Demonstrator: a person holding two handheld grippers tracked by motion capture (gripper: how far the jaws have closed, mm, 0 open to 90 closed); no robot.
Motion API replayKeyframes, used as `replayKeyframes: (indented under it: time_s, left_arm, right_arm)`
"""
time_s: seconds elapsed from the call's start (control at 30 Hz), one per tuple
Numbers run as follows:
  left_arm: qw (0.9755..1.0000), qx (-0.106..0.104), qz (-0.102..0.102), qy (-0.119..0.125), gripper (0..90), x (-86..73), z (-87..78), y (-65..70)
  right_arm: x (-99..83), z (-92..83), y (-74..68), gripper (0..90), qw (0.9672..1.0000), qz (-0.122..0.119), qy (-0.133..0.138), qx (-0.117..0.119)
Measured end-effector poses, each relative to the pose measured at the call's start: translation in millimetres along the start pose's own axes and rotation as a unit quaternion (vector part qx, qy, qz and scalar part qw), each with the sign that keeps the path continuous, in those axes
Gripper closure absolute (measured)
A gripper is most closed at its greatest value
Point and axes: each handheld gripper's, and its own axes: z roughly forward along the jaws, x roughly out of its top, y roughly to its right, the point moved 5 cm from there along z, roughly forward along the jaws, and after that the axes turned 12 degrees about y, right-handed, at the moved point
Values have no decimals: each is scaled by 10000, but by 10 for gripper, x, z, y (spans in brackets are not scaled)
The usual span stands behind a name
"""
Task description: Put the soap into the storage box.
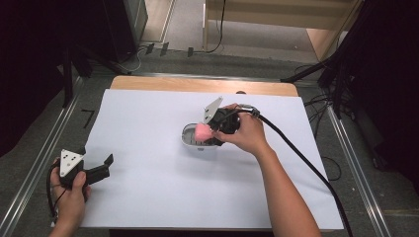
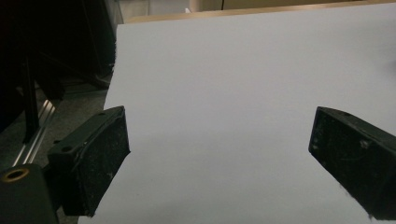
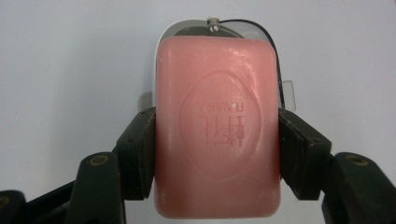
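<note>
We hold a pink bar of soap (image 3: 217, 126) in our right gripper (image 3: 217, 149). The two black jaws press on its long sides, and the bar sits just over a white soap dish (image 1: 190, 135) in the middle of the white sheet (image 1: 148, 187).

We think the soap is hard and a bit heavy for its size. It looks smooth, so it may slip. Holding it by the flat sides near the middle seems best, with a firm squeeze but not too hard, or it may dent.

Our left gripper (image 2: 219, 149) rests near the left edge of the sheet with its jaws wide apart and nothing in them.
</note>
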Motion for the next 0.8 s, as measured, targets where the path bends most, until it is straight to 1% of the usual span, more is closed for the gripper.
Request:
replayKeyframes:
  time_s: [0.07,0.1,0.13,0.17,0.2,0.23,0.33,0.43,0.47,0.53,0.57,0.73,0.8]
  left_arm:
    - [10000,-5,-13,5,51,0,0,-2]
    - [10000,-1,-9,-8,51,0,0,-3]
    - [10000,-1,-9,-8,51,0,0,-3]
    - [10000,-3,-4,-9,51,-1,1,-4]
    - [10000,-1,-5,-13,51,-1,1,-4]
    - [10000,1,-13,-11,51,-1,1,-4]
    - [10000,-6,-19,-1,51,0,0,-5]
    - [10000,1,-33,6,51,0,-1,-5]
    - [10000,-1,-42,8,51,0,-1,-5]
    - [10000,-4,-44,10,52,0,-1,-5]
    - [10000,-13,-38,12,51,0,-2,-6]
    - [10000,-21,-45,21,51,1,-6,-6]
    - [10000,-22,-46,21,51,1,-6,-6]
  right_arm:
    - [-7,21,21,387,9999,91,51,30]
    - [-17,49,34,387,10000,78,-42,12]
    - [-17,49,34,387,10000,78,-42,12]
    - [-17,64,32,387,9999,71,-105,3]
    - [6,117,21,387,9998,19,-176,57]
    - [6,117,21,387,9998,19,-176,57]
    - [74,191,16,387,9996,-81,-261,86]
    - [108,231,16,387,9994,-94,-304,118]
    - [126,259,19,387,9992,-122,-355,153]
    - [131,272,24,387,9992,-141,-353,145]
    - [128,286,31,387,9989,-121,-426,129]
    - [102,278,54,387,9990,-61,-412,154]
    - [96,282,54,386,9989,-77,-433,166]
